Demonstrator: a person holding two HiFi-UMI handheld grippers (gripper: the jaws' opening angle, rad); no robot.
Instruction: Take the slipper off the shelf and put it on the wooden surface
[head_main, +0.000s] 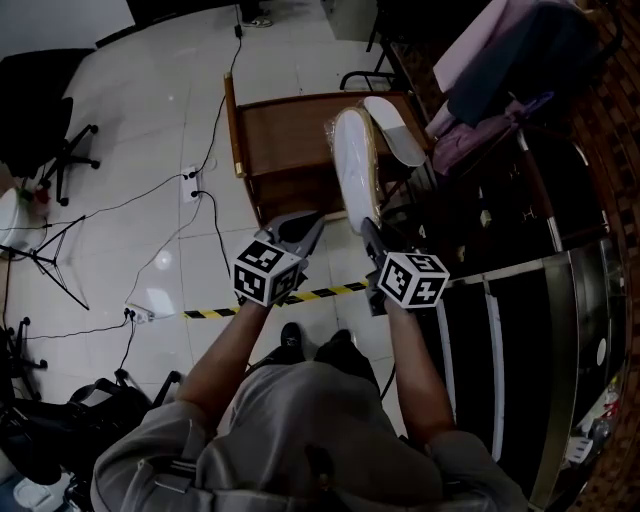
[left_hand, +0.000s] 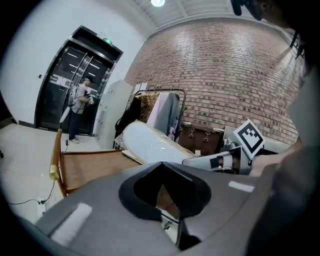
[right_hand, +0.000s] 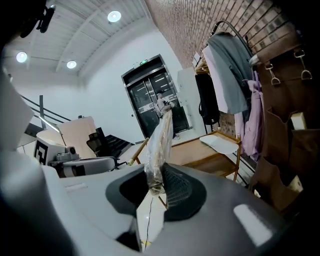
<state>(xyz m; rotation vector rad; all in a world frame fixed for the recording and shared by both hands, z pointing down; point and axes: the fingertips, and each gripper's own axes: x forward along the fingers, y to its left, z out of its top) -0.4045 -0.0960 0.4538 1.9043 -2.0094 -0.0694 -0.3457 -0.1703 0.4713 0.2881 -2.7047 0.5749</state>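
A clear plastic bag (right_hand: 161, 135) encloses the white slipper (head_main: 354, 165). The right gripper (head_main: 368, 230) has its fingers pinching the slipper's near end. The slipper is held just above the right side of the wooden table (head_main: 275, 135), its long axis running near to far, turned on edge. A second slipper (head_main: 395, 130) lies flat at the table's far right corner. The left gripper (head_main: 312, 222) has its fingers pressed together, holding nothing.

Desk (head_main: 285, 140) ahead, on floor. Second slipper (head_main: 393, 128) on desk's right end. Slipper (head_main: 355, 170) above desk's right front part, its near end between jaws of right hand-held gripper (head_main: 364, 228). Left hand-held gripper (head_main: 318, 220) just left of it, before desk's front edge. Clothes rack (head_main: 500, 70) right of desk. Office chair (head_main: 45, 100) far left. Striped tape (head_main: 335, 292) on floor below both grippers.
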